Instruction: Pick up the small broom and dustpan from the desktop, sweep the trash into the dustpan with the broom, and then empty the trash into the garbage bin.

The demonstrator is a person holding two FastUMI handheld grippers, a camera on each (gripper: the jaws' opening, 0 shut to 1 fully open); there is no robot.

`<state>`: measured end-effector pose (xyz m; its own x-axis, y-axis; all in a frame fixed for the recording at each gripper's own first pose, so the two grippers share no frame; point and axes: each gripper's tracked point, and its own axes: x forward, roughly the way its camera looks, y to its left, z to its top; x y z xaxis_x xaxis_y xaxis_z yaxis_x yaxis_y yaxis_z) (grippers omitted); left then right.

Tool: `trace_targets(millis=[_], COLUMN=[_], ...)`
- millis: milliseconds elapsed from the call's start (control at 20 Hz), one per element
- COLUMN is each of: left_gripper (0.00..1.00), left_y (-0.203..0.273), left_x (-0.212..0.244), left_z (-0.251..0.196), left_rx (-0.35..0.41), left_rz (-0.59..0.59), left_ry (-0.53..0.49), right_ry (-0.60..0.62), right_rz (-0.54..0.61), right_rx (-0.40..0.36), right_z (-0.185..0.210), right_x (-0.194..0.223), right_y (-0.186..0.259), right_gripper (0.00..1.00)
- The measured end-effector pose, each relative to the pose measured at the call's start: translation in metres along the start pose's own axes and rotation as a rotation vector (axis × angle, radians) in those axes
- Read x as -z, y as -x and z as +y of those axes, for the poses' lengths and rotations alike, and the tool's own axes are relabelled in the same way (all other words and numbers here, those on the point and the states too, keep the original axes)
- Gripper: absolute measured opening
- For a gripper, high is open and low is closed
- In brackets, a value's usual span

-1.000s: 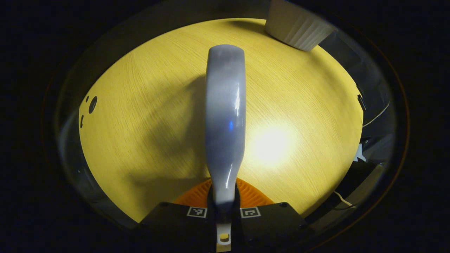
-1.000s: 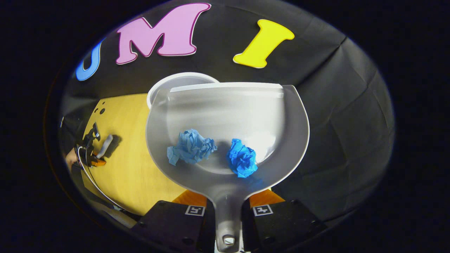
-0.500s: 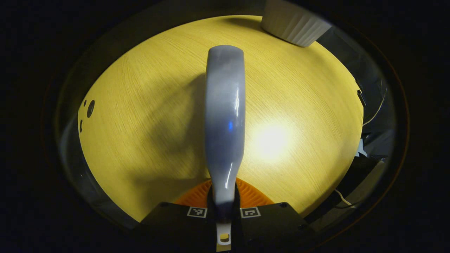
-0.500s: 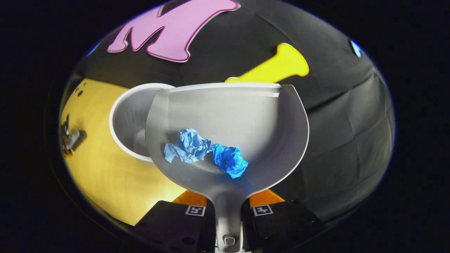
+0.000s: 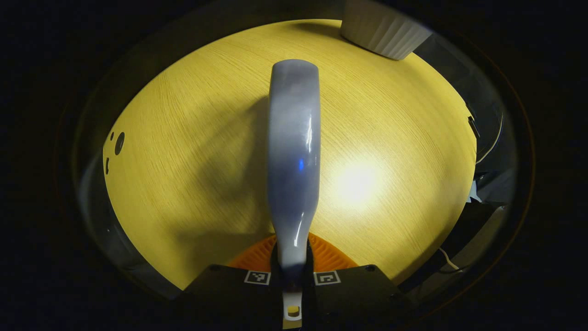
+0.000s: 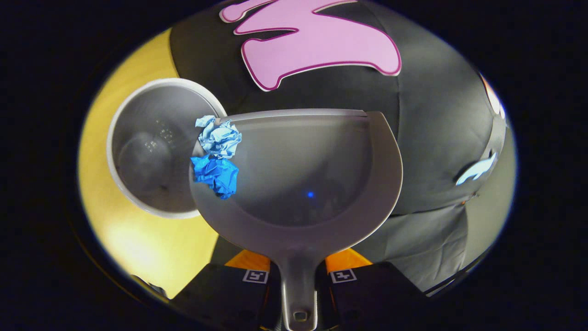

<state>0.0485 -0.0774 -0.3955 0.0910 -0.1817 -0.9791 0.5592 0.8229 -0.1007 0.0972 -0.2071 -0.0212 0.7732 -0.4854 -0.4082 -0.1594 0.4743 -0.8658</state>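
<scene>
Right gripper view: right gripper clamps the dustpan handle, pan tipped toward the garbage bin so two paper wads slide to its edge over the opening. Left gripper view: left gripper is closed on one broom, parked above the desktop.

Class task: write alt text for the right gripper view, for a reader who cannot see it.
A grey dustpan, its handle clamped in the right gripper, tilts toward an open white garbage bin on a yellow desktop. Two crumpled blue paper balls sit at the pan's edge nearest the bin.
</scene>
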Motion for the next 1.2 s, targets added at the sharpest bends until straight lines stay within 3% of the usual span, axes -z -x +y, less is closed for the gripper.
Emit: trace_targets(millis=[250,450,650,950,1200], left_gripper=[0.2,0.2,0.2,0.2,0.2], left_y=[0.001,0.002,0.003,0.004,0.005], left_x=[0.0,0.001,0.001,0.002,0.002], left_z=[0.0,0.0,0.001,0.001,0.001], left_rx=[-0.003,-0.003,-0.004,-0.007,-0.008], left_rz=[0.001,0.0,0.006,0.012,0.013], left_ry=[0.002,-0.001,-0.005,-0.006,-0.004], right_ry=[0.128,0.223,0.275,0.233,0.047], right_rz=[-0.009,-0.085,-0.119,-0.087,-0.033], right_rx=[0.031,0.115,0.141,0.107,0.003], right_z=[-0.011,-0.024,-0.037,-0.034,-0.022], right_x=[-0.007,-0.008,0.001,0.005,0.019], right_y=[-0.001,0.001,0.012,0.004,0.004], right_gripper=[0.34,0.34,0.33,0.34,0.34])
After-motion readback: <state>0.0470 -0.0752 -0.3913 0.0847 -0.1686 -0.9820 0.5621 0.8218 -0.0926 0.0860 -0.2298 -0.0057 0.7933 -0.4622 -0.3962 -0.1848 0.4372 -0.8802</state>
